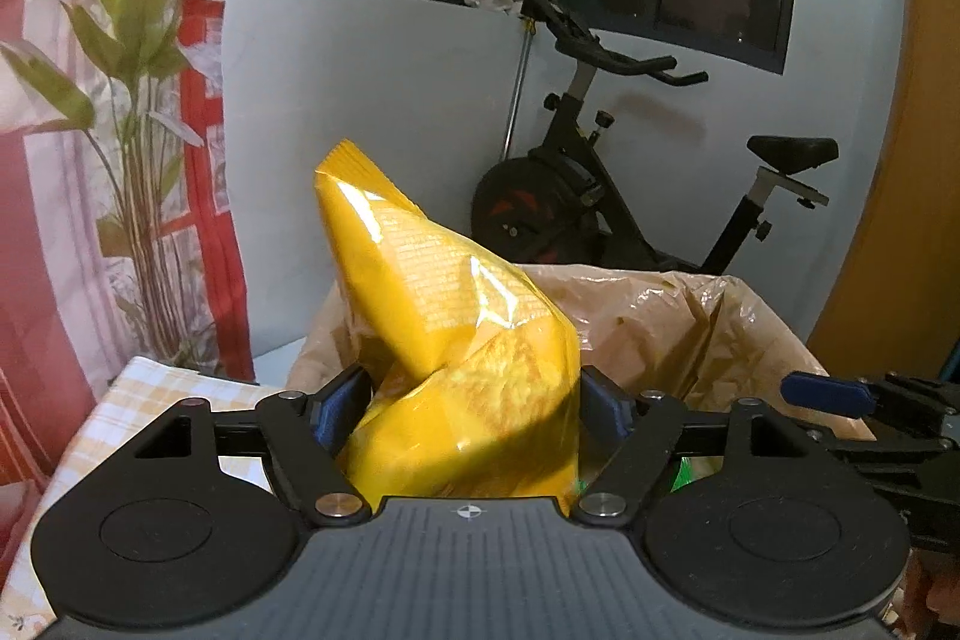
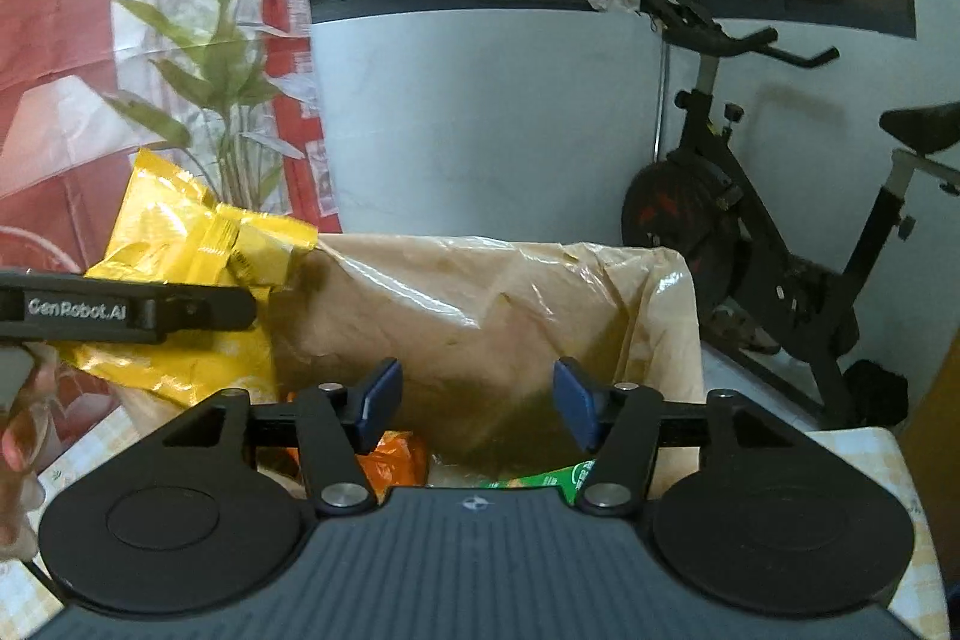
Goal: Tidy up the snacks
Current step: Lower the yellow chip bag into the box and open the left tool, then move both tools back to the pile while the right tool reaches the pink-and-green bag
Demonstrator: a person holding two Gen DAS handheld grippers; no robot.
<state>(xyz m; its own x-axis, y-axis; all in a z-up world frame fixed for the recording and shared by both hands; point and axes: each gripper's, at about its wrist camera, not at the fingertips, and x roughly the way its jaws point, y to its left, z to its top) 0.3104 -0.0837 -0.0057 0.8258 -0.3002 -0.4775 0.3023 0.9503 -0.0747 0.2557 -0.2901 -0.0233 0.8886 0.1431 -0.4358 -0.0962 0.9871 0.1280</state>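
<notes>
Left gripper (image 1: 474,400) jaws grip yellow bag (image 1: 456,340), held over the lined box (image 2: 480,292). Right gripper (image 2: 477,403) jaws open, empty, above snacks already in the box. Lower the bag past the liner rim before release; keep the right gripper clear.

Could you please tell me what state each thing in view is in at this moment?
Left gripper: closed on the crinkled yellow foil snack bag, held above the bin.
Right gripper: open, nothing between its pads.
Bin lined with tan plastic bag: open-topped, partly filled.
Orange snack packet: lying inside the bin.
Green snack packet: lying inside the bin.
</notes>
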